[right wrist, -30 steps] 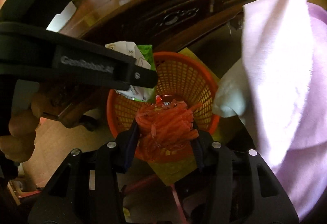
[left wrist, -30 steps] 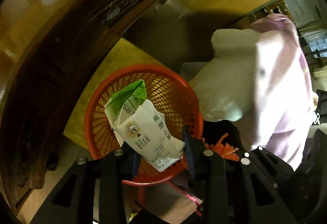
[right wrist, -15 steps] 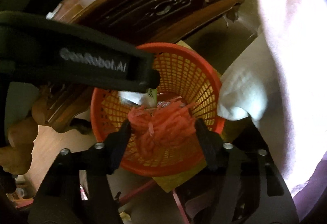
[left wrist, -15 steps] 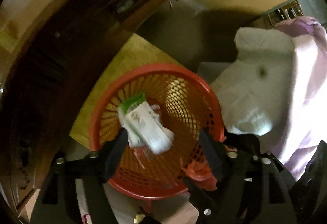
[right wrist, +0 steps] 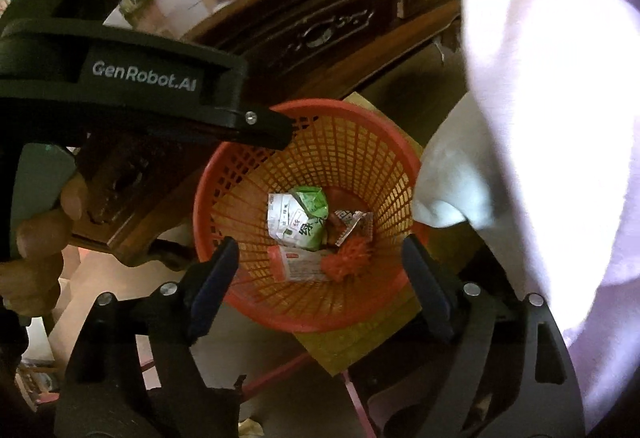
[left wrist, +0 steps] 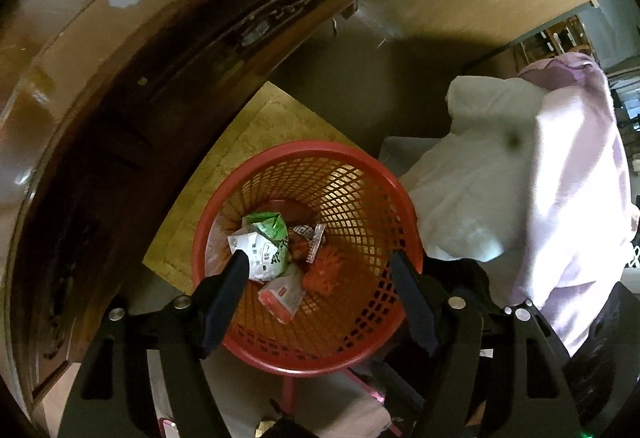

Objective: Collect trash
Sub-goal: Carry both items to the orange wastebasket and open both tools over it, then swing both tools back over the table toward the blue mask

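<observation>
Dark carved wooden cabinet (left wrist: 168, 50) behind, red mesh basket (left wrist: 372, 190) on the floor near it, green-and-white carton (left wrist: 266, 244) and orange shredded wad (right wrist: 348, 256) lying inside, left gripper (left wrist: 316, 266) spread and empty above, right gripper (right wrist: 320, 254) just opened wide, nothing between its jaws.

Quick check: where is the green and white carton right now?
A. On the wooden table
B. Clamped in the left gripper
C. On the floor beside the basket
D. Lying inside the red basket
D: the carton lies at the bottom of the red basket among other wrappers, with both grippers open above it.
</observation>
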`<state>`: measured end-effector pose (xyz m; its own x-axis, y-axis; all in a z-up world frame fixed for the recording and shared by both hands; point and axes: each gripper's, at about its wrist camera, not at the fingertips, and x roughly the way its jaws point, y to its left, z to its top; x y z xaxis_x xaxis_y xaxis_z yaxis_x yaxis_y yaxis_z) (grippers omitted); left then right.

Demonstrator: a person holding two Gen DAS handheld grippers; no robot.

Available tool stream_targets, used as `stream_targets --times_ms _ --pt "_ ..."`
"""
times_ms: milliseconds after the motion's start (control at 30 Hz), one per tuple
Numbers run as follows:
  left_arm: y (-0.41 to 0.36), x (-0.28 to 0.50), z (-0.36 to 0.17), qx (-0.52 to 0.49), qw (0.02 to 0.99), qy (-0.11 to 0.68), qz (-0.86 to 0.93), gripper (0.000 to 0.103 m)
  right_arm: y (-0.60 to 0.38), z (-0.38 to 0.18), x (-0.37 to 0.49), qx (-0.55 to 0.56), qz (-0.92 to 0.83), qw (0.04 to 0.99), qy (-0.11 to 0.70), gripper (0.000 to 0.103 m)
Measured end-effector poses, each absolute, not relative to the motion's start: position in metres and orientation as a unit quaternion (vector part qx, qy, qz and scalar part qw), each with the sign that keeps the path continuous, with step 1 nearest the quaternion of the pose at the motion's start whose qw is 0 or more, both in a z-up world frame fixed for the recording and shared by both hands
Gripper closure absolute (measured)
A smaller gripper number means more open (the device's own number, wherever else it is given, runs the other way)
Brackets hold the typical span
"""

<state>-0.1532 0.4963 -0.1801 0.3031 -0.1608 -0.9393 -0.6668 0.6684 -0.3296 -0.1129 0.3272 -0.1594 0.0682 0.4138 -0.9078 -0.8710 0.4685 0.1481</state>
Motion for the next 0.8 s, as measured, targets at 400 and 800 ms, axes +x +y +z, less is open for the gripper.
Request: stream_targets --times_ms 400,800 --pt "0.458 -0.161 -0.100 -0.336 0.764 0.526 0.164 0.026 0.259 -0.071 -0.122 -0.177 0.468 0.747 0.438 0.018" --pt "0.347 -0.115 -0.025 -0.248 0.826 0.499 0.088 0.019 0.116 -0.012 -0.080 -0.129 0.353 0.840 0.392 0.012"
